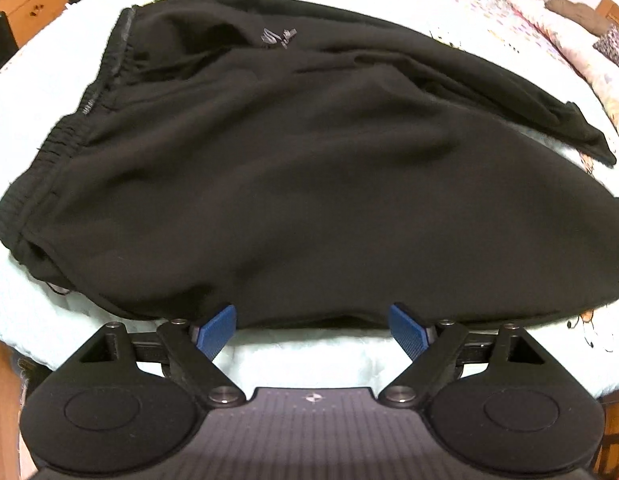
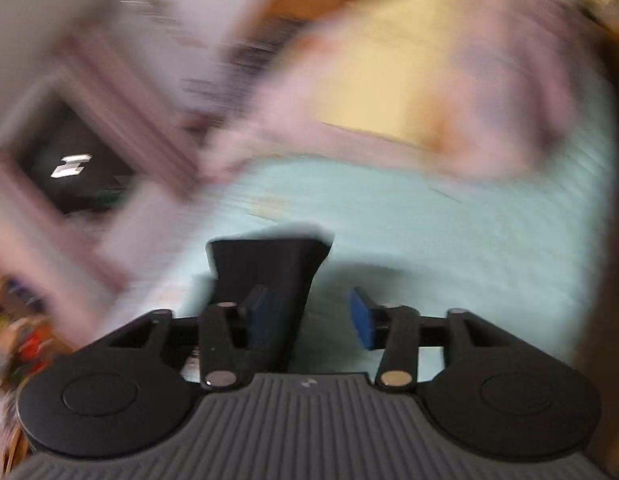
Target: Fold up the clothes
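Black pants [image 1: 289,168] spread on bed [image 1: 37,92]; left gripper [image 1: 311,330] fingers wide at hem, right gripper [image 2: 309,316] fingers wide beside black cloth [image 2: 269,268].

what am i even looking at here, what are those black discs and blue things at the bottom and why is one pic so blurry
There is no robot here. A person carries a hand-held gripper in each hand, and each one has a fisheye camera looking forward along its two fingers. The black discs and arms are the gripper's body, and the blue ribbed pieces are its finger pads.

The sharp picture comes from the left hand-held gripper. Its jaws are open, holding nothing, just short of the near edge of a pair of black fleece trousers with an elastic waistband, spread on a pale mint quilted bedspread.

The blurry picture comes from the right hand-held gripper; the smearing suggests it is moving fast. Its jaws are also apart, and a piece of black cloth lies against its left pad, not clamped as far as I can tell. Everything behind is too smeared to name.
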